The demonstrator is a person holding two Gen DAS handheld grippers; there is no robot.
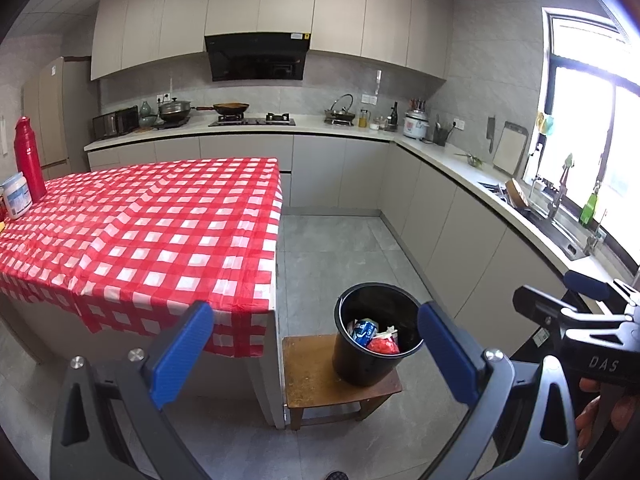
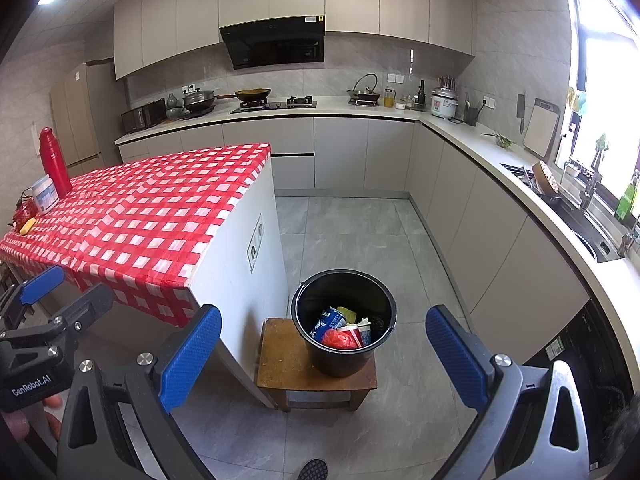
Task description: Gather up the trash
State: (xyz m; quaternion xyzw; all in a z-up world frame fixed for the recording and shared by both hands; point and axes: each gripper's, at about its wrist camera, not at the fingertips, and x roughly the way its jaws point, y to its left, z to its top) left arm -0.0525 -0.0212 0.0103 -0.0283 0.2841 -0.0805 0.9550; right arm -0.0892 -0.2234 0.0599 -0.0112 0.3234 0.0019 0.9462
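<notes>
Black plastic is what the bucket point(image 2: 344, 322) is made of, and it is sitting on a low wooden stool point(image 2: 288, 364) tucked just beside the end of the counter point(image 2: 160, 208), seemingly so that rubbish swept from the checked red-and-white cloth has a short way to travel. Inside it a blue can point(image 2: 328, 322), a red crumpled wrapper point(image 2: 340, 340) and a red-and-white carton point(image 2: 360, 332) are lying against one another, so the trash is already resting in the bucket rather than on the cloth. A red flask point(image 2: 54, 160) and a white tub point(image 2: 44, 198) are standing at the far corner of the counter, and a small yellow item point(image 2: 27, 225) is lying near them; these look like things being kept, though that cannot be told for certain.

Both tools are hanging above the floor, well apart from the bucket and pointing down toward it. The left tool point(image 1: 316, 352) is showing its blue pads spread wide with nothing between them, and the right tool point(image 2: 324, 354) is likewise gaping and empty. Each is also showing at the edge of the other's view, with the person's fingers point(image 1: 600, 408) gripping a handle, which suggests the two are being held side by side. Judging from the full bucket and bare cloth, the collecting is looking nearly or wholly finished
</notes>
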